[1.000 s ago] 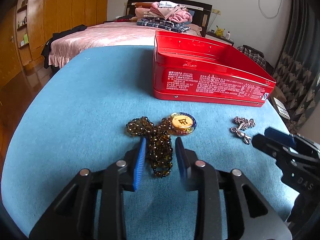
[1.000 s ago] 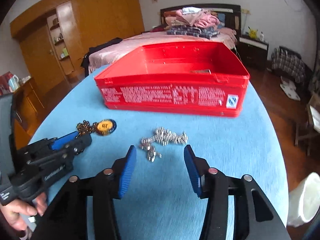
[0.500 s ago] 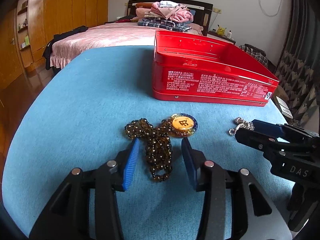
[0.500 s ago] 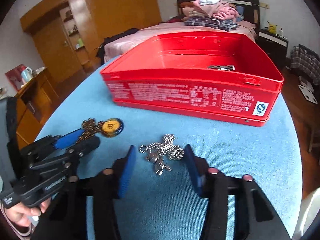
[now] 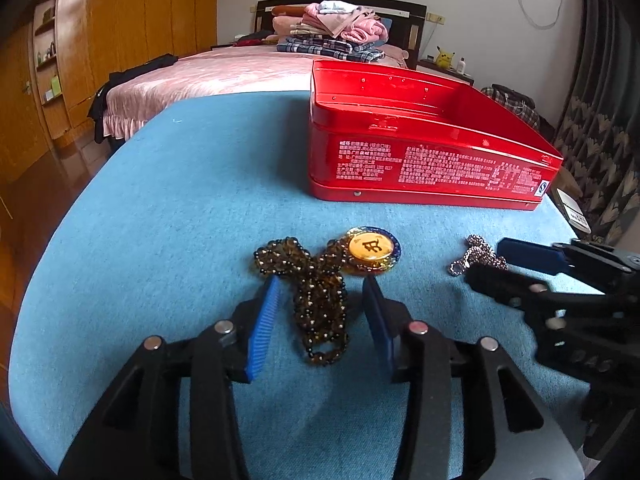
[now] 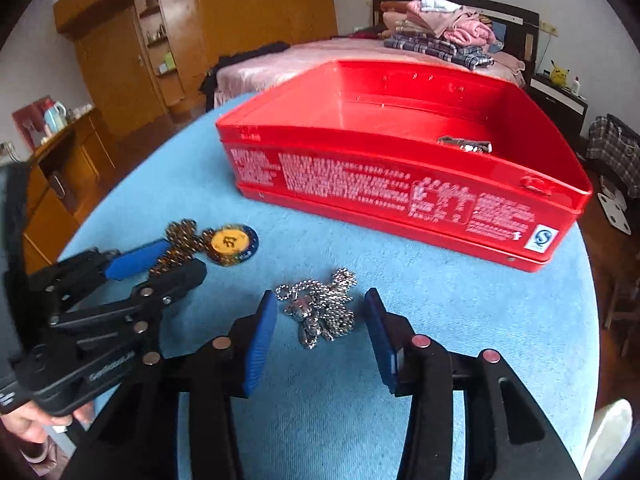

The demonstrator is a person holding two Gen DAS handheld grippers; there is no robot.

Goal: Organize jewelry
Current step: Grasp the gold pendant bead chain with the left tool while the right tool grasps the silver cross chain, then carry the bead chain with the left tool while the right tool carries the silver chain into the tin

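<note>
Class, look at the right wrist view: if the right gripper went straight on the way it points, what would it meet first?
Most likely the silver chain necklace, heaped on the blue cloth between the open right gripper fingers. Beyond it stands the red tin; depth is uncertain.

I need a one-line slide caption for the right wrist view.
Open right gripper straddles silver chain on blue table, red tin behind.

Open red metal tin at back of blue cloth-covered surface. In front: brown beaded necklace with round yellow pendant left, silver ball-chain necklace right. Small metal piece inside tin.
</note>
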